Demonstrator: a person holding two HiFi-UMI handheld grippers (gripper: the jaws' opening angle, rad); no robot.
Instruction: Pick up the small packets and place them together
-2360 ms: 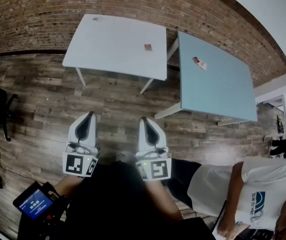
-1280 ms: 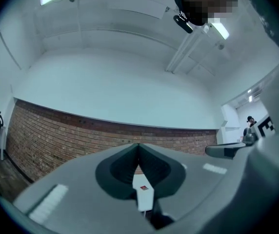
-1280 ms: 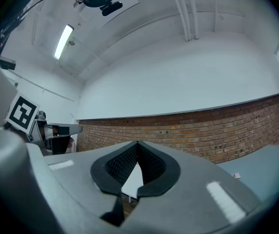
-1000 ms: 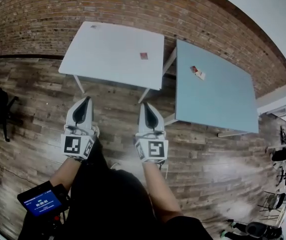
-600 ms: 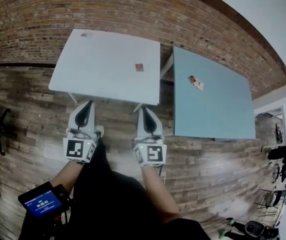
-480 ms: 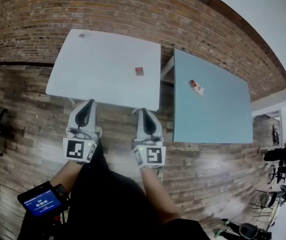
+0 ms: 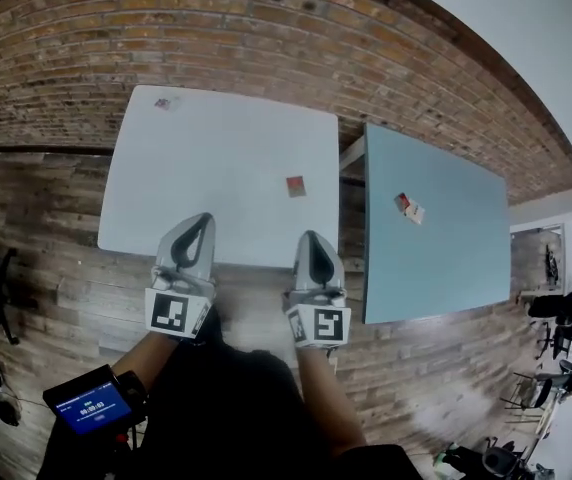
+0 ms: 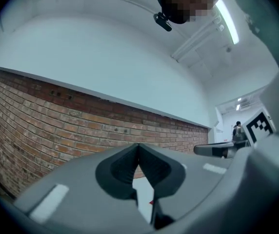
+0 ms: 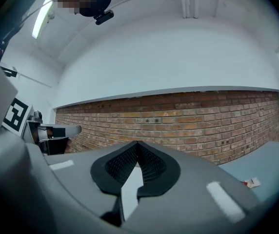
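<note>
A small red packet (image 7: 295, 185) lies on the white table (image 7: 216, 148), right of its middle. Another small packet (image 7: 166, 102) sits at that table's far left corner. Two packets, one red (image 7: 402, 202) and one white (image 7: 415, 213), lie together on the blue table (image 7: 436, 238); they also show as a packet pair (image 9: 251, 182) at the right gripper view's lower right. My left gripper (image 7: 206, 218) and right gripper (image 7: 315, 236) reach over the white table's near edge, both shut and holding nothing. A sliver of the red packet (image 8: 152, 203) peeks past the left jaws.
A brick wall (image 7: 216, 38) runs behind both tables. Wood plank floor (image 7: 26, 228) lies around them. A narrow gap (image 7: 351, 168) separates the two tables. A device with a lit blue screen (image 7: 90, 408) sits by my left arm. Chairs and equipment (image 7: 566, 308) stand far right.
Both grippers have moved forward from over the floor to the white table's near edge. The tables now look nearer. Both stay shut.
</note>
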